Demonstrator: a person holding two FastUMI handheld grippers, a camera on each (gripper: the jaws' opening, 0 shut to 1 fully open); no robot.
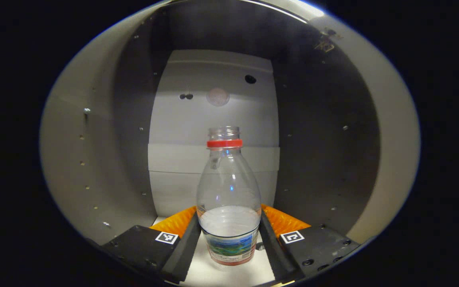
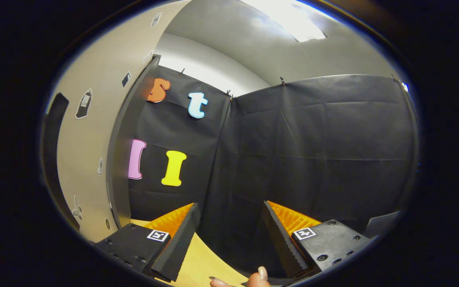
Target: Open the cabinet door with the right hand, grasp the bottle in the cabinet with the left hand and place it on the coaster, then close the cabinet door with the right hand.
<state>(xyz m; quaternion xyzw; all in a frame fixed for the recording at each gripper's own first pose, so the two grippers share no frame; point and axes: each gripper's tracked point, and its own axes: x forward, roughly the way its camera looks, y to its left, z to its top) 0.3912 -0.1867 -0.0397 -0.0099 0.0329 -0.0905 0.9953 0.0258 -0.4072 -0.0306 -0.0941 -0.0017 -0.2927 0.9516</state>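
The bottle [image 1: 228, 199] stands upright on the cabinet [image 1: 94, 159] floor near its front edge, dead ahead between the left gripper [image 1: 228, 235]'s fingers, which flank its lower body, contact uncertain, while the right gripper [image 2: 229, 235] hangs released beside the open door [image 2: 90, 139].

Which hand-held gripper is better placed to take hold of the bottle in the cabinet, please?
Left. The left hand-held gripper is inside the cabinet with its fingers on either side of the bottle. The right hand-held gripper is open, facing the booth wall.
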